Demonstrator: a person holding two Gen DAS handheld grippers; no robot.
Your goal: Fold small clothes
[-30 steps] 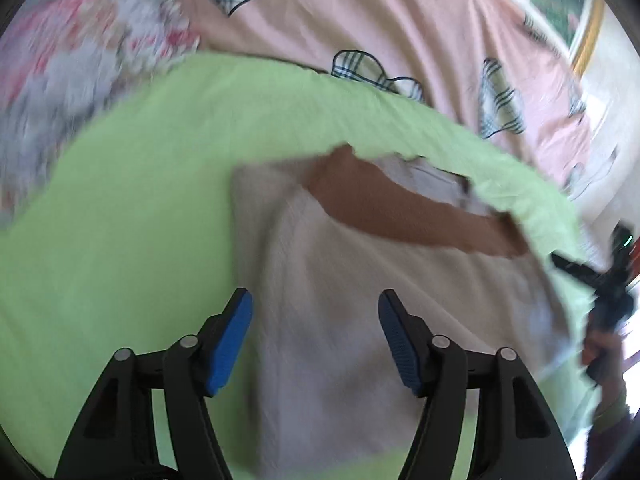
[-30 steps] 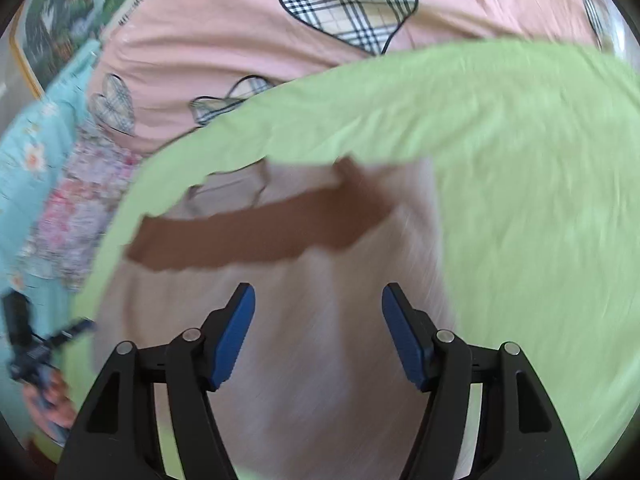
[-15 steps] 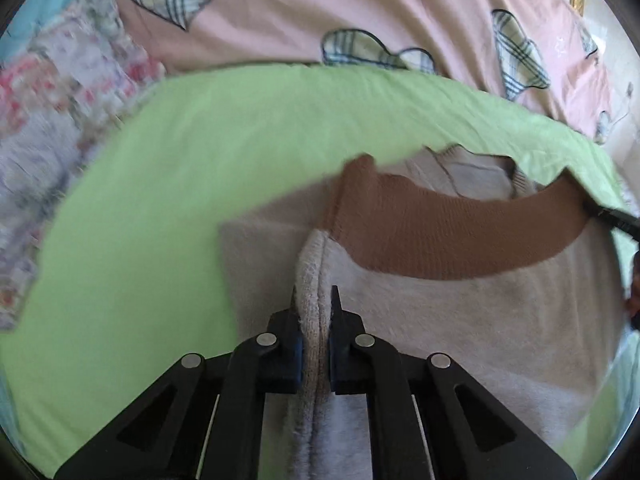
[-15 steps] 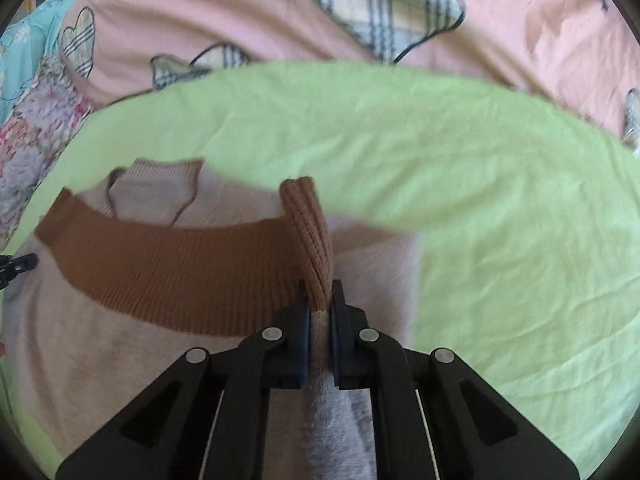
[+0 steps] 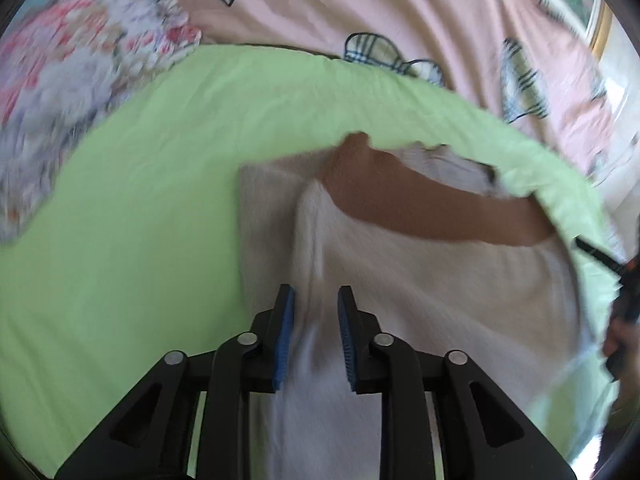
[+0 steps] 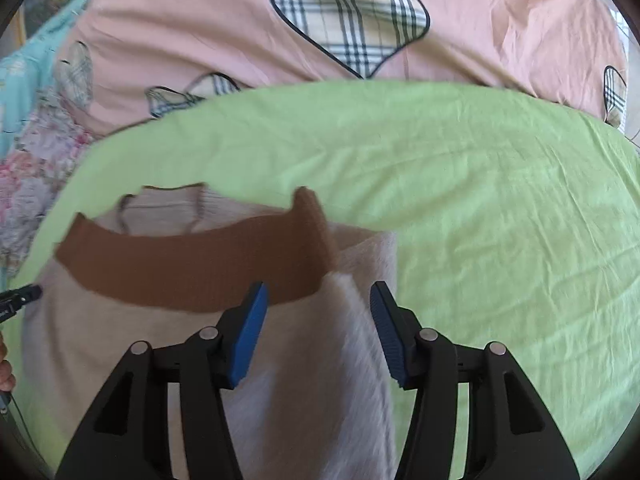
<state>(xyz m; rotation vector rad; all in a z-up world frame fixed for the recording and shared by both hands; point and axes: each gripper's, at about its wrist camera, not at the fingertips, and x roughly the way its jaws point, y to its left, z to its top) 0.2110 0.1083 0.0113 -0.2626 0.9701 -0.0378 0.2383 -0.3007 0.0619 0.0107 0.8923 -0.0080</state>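
A small beige fuzzy sweater [image 5: 440, 300] with a brown ribbed band [image 5: 420, 208] lies on the lime-green sheet [image 5: 140, 220]. My left gripper [image 5: 315, 312] hovers over its left side. Its jaws are opening, and a raised ridge of beige cloth stands loose between the blue pads. In the right wrist view the sweater [image 6: 140, 352] and its brown band [image 6: 200, 272] fill the lower left. My right gripper [image 6: 318, 320] is at the sweater's right edge. Its jaws are opening wide, with a soft fold between the pads and neither pad pressing on it.
The green sheet [image 6: 500, 220] spreads over a pink duvet with plaid hearts [image 6: 348, 28]. A floral cloth [image 5: 60, 92] lies at the left. A person's hand [image 5: 618, 340] holds the other gripper at the right edge of the left wrist view.
A second ago both grippers were open over the flat sweater. Half a second ago each was shut on a pinch of cloth. Now both have let go and their jaws stand apart.
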